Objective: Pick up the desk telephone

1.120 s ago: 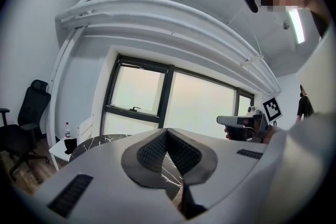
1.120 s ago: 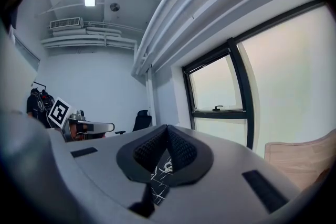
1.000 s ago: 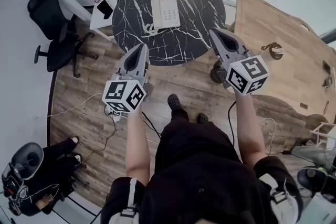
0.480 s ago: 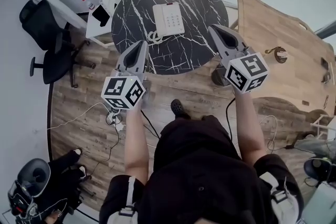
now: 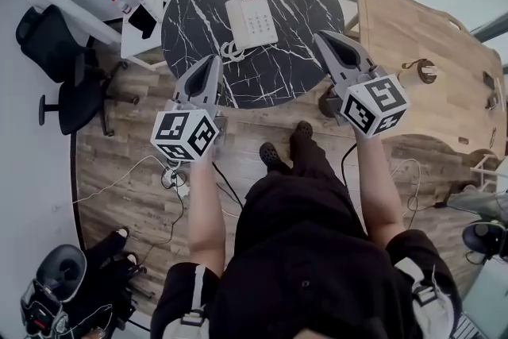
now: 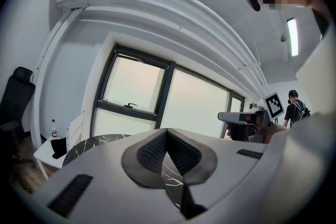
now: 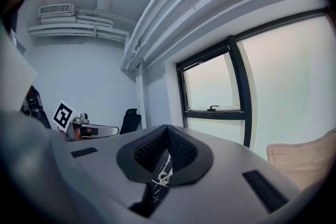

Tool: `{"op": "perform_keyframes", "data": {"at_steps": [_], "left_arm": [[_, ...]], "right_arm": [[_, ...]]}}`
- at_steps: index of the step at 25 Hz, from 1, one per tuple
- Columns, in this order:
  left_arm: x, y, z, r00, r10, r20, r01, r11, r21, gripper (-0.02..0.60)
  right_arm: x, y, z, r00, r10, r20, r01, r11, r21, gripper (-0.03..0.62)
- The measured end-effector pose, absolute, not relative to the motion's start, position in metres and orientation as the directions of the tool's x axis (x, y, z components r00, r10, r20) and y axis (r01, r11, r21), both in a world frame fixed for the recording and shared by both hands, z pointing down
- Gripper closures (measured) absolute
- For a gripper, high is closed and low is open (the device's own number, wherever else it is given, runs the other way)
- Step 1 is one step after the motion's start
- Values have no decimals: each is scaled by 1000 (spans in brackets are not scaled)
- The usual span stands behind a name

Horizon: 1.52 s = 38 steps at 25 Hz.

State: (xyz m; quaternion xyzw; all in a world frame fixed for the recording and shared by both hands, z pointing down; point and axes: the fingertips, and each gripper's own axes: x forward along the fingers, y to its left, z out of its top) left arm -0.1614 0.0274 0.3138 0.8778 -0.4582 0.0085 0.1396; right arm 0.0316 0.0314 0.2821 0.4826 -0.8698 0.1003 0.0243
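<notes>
Currently neither gripper is on the phone. The white desk telephone [image 5: 251,21] lies flat near the middle of the round black marble table with white veins [image 5: 294,67], keypad on its right half. Its coiled white cord [image 5: 229,52] is bunched at the near-left corner.

Left gripper [image 5: 213,60]: grey jaws pressed together, nothing between them. In the head view its tip overlaps the table's near-left rim, near the cord but apart from it. The left gripper view [image 6: 167,136] confirms this: pads meet, and only marble shows below them.

Right gripper [image 5: 321,38]: jaws also together and empty, tip over the table's right rim, clear of the phone. In the right gripper view [image 7: 168,131] the pads meet, with the cord visible beyond and below them.

Both point roughly level, toward the table, one on each side of the phone.

Around them: a black office chair [image 5: 59,67] on the left, a light wooden tabletop [image 5: 413,28] on the right, a wood-plank floor [image 5: 119,171] below.
</notes>
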Motion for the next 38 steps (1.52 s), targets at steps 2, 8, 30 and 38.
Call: {"op": "perform_keyframes", "data": {"at_steps": [2,8,30,38], "left_arm": [[-160,25,315,587,-797,145,-803,-548,235,568],[-158,12,325,594,-788,160,-799,-556,230,568],[-177,-115,311,515,-839,176,-856,-493,158,566],[-154,-154,320,530,-823,205,-847,-505,165,565]], "right_arm": [[33,28,285,-526,-838,144,-849,505,-156,565],[24,13,295,-539,-827,157,-840,515,-173,565],[0,-125,301,-634,-758,153,-771,605,-198,564],[9,-170,309,-660,-734,162,-750,629,-205,562]]}}
